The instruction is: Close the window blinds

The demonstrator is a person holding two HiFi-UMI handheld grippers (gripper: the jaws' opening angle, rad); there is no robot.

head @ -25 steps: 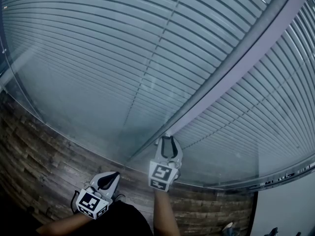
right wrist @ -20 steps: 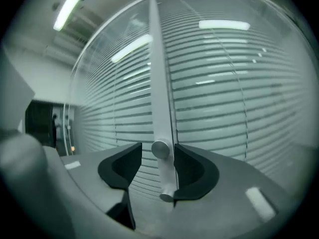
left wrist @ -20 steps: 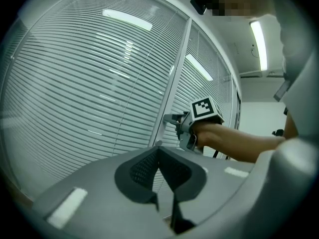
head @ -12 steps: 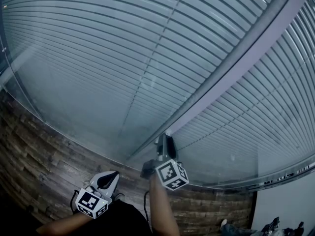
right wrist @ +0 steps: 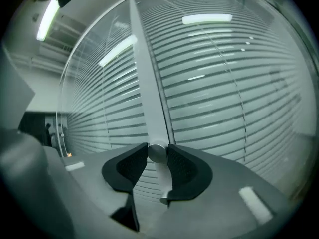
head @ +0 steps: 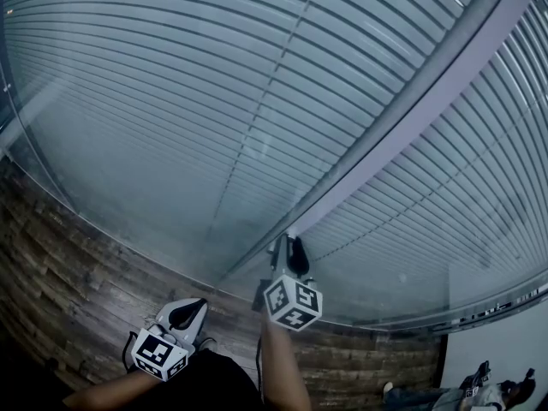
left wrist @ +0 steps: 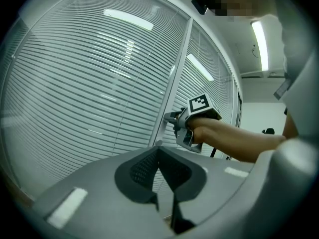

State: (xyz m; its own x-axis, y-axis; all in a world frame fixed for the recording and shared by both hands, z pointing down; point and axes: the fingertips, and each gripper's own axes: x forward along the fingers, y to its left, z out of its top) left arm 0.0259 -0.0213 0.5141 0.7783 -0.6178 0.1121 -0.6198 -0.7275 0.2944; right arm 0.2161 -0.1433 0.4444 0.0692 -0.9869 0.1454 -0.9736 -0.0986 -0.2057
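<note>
Right hand-held gripper [head: 289,241] is up at the grey frame post [head: 411,114] between the two glass panes. Its jaws have just been closing, and I see the small round metal knob [right wrist: 157,153] clamped between both pads. The gripper is rolled, with its marker cube turned corner-up in the head view.

The blinds [head: 214,101] hang behind the glass on both sides of the post. Slats run level, with thin dark gaps showing between them.

Left hand-held gripper [head: 197,304] sits low and well apart from the post, over the wood-plank floor [head: 68,264]. Its jaws are pressed together with nothing in them.
</note>
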